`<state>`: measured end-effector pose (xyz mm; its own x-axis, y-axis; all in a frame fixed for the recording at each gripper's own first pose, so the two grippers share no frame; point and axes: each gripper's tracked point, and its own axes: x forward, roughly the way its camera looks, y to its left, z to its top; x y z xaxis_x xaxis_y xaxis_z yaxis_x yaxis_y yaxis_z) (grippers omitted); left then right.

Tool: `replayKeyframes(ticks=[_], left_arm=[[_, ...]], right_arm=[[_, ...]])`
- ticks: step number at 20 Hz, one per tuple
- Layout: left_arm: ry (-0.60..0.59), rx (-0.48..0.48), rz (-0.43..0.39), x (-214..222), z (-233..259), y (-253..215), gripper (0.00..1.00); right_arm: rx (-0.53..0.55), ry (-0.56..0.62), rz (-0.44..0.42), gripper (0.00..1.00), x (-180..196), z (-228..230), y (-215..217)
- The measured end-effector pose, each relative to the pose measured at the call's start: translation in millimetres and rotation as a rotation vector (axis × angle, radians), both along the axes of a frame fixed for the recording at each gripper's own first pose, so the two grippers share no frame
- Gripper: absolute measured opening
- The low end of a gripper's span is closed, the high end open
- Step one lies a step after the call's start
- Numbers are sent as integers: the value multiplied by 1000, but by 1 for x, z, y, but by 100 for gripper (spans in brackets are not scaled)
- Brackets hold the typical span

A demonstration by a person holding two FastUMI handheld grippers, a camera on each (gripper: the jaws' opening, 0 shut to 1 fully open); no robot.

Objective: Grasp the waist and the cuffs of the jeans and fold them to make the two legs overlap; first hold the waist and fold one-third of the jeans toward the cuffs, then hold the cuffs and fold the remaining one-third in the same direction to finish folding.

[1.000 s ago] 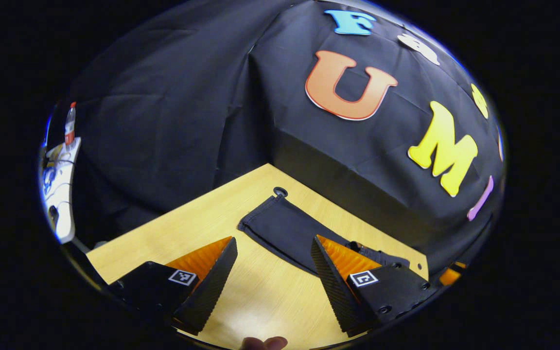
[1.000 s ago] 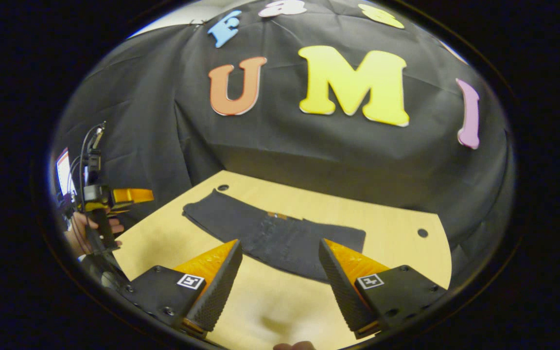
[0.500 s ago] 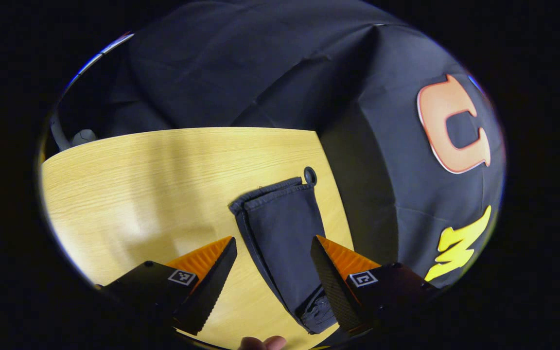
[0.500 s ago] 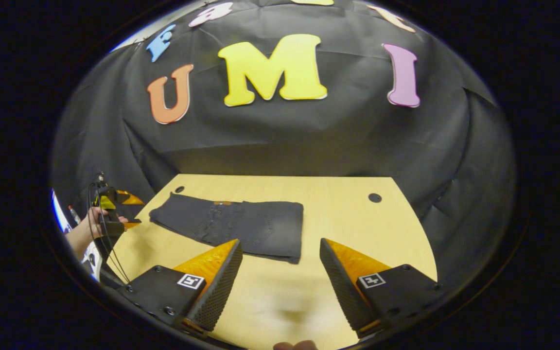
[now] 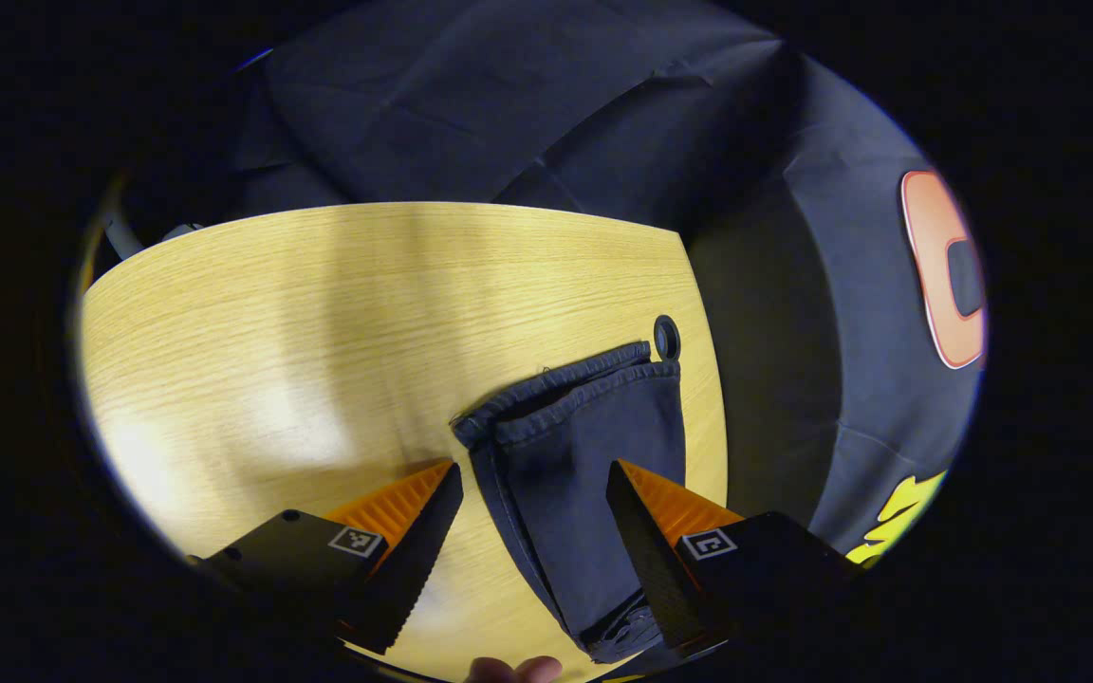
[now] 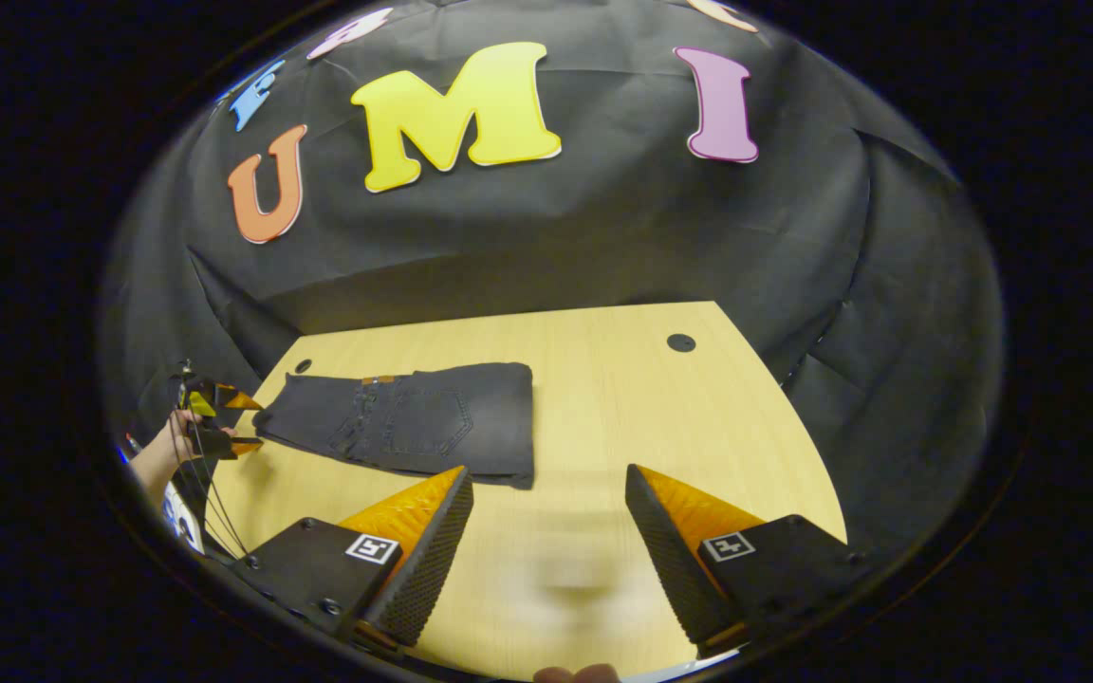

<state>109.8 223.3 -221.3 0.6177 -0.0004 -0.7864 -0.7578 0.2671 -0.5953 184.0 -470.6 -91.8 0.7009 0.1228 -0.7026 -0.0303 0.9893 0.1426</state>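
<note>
The dark denim jeans (image 6: 409,422) are lying folded on the pale wooden table (image 6: 660,408), cuffs (image 5: 570,384) stacked near its edge. The left gripper (image 5: 532,531) is hovering over them, fingers apart, seemingly lining up a cuff grasp. The right gripper (image 6: 546,541) is hanging open alongside.

Jeans (image 6: 414,422): dark woven denim, matt, with raised stitched seams; the cuff hems (image 5: 570,394) are thick, doubled and slightly frayed-looking.
Table (image 6: 603,398): pale wood-grain top, smooth, with a soft sheen where light falls; fine straight grain lines run across it.
Grommet holes (image 6: 680,342) in the table: dark, smooth-rimmed, likely plastic.
Booth wall (image 6: 603,237): black cloth, matt, creased and loosely draped.
Left gripper (image 5: 532,560) and right gripper (image 6: 546,560): inner finger faces finely ribbed and rough; housings matt hard plastic.
</note>
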Motion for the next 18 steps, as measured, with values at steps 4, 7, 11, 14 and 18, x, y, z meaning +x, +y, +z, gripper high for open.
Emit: replayKeyframes(ticks=[4, 7, 11, 14, 18], left_arm=[[5, -24, 32, 11, -1, 5, 98], [4, -5, 1, 19, -2, 3, 98], [31, 21, -3, 21, -9, -1, 78], [33, 9, 8, 20, -15, -1, 67], [-11, 44, -29, 26, -1, -5, 11]], right_arm=[[22, 23, -27, 100, 3, -10, -4], [22, 42, -40, 97, 0, -18, -7], [30, 71, -69, 98, -7, -27, -14], [19, 51, -81, 97, -11, -20, -22], [17, 28, -95, 97, -18, -10, -29]])
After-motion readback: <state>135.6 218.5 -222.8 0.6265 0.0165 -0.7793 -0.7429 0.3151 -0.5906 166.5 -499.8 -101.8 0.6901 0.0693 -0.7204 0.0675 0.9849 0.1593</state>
